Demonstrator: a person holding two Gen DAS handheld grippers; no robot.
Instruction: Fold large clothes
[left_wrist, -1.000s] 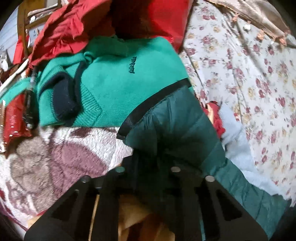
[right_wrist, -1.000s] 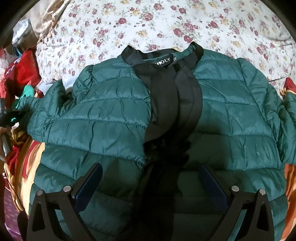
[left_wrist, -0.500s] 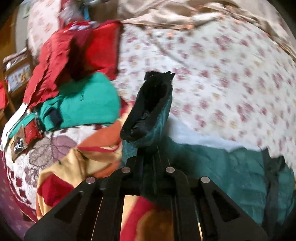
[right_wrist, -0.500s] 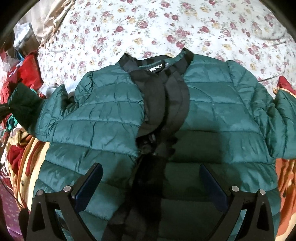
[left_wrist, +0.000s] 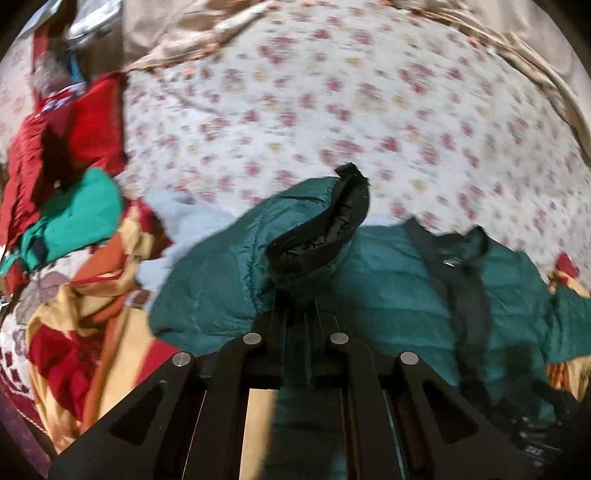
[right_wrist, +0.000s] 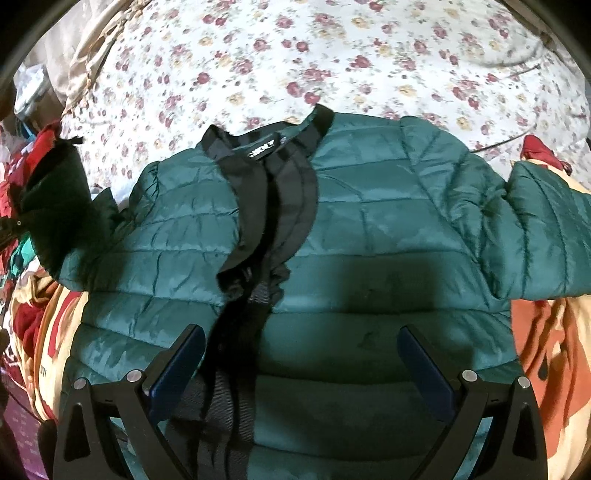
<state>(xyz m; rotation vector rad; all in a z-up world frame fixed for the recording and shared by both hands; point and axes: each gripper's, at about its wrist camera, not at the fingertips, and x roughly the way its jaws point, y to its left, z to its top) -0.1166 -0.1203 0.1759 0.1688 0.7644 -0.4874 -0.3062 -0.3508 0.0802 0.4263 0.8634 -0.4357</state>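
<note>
A dark green quilted puffer jacket (right_wrist: 369, 229) with black zipper trim lies front-up on a floral bedsheet (right_wrist: 332, 55). My left gripper (left_wrist: 297, 314) is shut on the jacket's left sleeve (left_wrist: 295, 236), holding its black-lined cuff up over the jacket's body (left_wrist: 388, 288). The same raised sleeve shows at the left of the right wrist view (right_wrist: 55, 206). My right gripper (right_wrist: 301, 354) is open and empty, hovering over the jacket's lower middle. The other sleeve (right_wrist: 546, 240) lies out to the right.
A pile of red and bright green clothes (left_wrist: 66, 177) lies at the left. A red, orange and yellow patterned blanket (left_wrist: 85, 325) lies under the jacket's near edge and shows at the right too (right_wrist: 546, 350). A beige cloth (left_wrist: 184, 33) lies at the bed's far side.
My left gripper has lifted the sleeve off the clothes pile and swung it right, over the jacket's body. The right gripper stays open and has drifted slightly closer to the jacket.
</note>
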